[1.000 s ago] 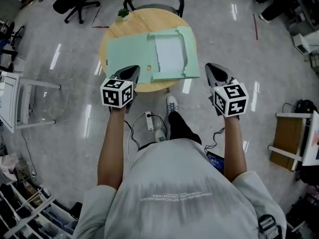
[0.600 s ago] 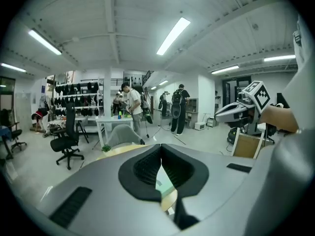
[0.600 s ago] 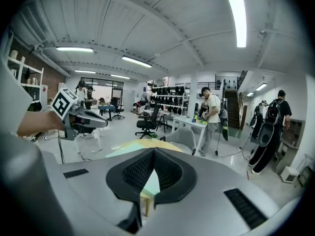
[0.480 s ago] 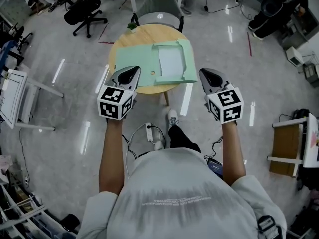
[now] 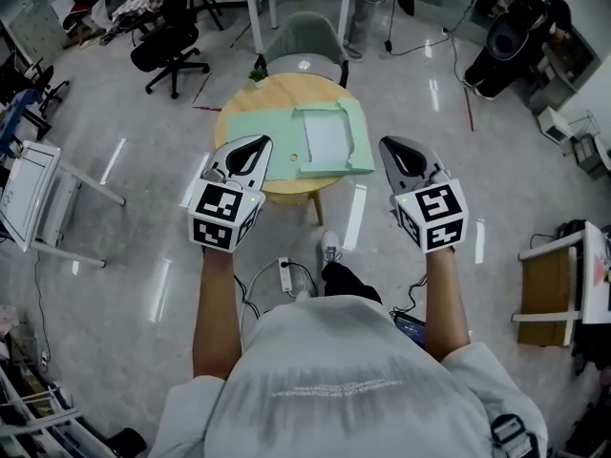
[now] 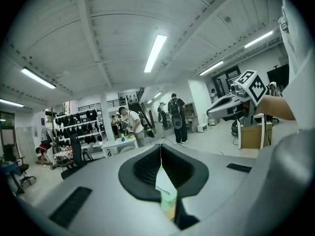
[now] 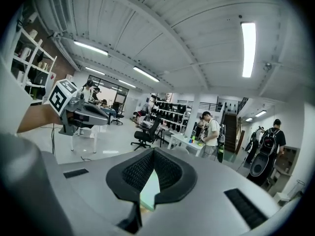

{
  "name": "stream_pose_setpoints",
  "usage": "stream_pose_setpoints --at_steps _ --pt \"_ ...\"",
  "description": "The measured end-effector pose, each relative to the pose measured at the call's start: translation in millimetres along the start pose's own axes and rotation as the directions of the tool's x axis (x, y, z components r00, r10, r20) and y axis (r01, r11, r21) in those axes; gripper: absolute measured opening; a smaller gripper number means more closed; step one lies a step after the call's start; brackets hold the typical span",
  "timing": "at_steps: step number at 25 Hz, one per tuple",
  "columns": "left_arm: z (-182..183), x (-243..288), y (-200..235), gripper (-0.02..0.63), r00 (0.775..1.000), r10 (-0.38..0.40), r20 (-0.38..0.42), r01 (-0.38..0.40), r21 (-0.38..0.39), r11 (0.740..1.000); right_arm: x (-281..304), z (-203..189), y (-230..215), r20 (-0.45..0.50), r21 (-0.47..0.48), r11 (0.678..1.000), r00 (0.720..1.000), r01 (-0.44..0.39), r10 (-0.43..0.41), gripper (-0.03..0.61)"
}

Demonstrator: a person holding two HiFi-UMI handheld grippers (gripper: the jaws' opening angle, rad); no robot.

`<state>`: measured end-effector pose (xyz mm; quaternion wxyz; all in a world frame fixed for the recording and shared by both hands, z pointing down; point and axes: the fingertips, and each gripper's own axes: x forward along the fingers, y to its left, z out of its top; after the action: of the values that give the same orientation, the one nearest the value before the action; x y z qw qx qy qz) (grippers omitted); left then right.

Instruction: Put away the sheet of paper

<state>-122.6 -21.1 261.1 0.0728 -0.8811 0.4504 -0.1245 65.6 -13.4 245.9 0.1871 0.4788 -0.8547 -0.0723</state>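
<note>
**Paper waits in open folder as person holds two closed grippers near the table**

The white sheet of paper (image 5: 324,134) lies flat in the right half of an open green folder (image 5: 258,134). The folder is spread across a round wooden table (image 5: 277,90) at upper centre of the frame. The left gripper (image 5: 256,145) appears at the folder's lower left corner and the right gripper (image 5: 393,147) just off its right edge, above the shiny floor. Both point out across the room, clear of paper and folder. Each pair of jaws is pressed together at the tips, holding nothing. A grey chair (image 5: 304,38) stands behind the table at top centre, and a power strip (image 5: 284,275) lies on the floor below it, beside the person's shoe (image 5: 329,248).
</note>
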Motion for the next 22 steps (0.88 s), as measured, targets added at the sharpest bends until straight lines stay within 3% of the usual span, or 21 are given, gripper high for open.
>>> stream_pose_setpoints --at_steps 8,22 --pt "39 -24 -13 0.020 0.997 -0.007 0.073 0.003 0.055 0.999 -17 31 12 0.057 -0.058 0.998 0.998 0.000 0.003 0.028" --pt "57 -40 -11 0.020 0.994 0.014 0.106 -0.023 0.081 0.996 -12 46 20 0.103 -0.078 0.997 0.995 -0.002 0.010 0.028"
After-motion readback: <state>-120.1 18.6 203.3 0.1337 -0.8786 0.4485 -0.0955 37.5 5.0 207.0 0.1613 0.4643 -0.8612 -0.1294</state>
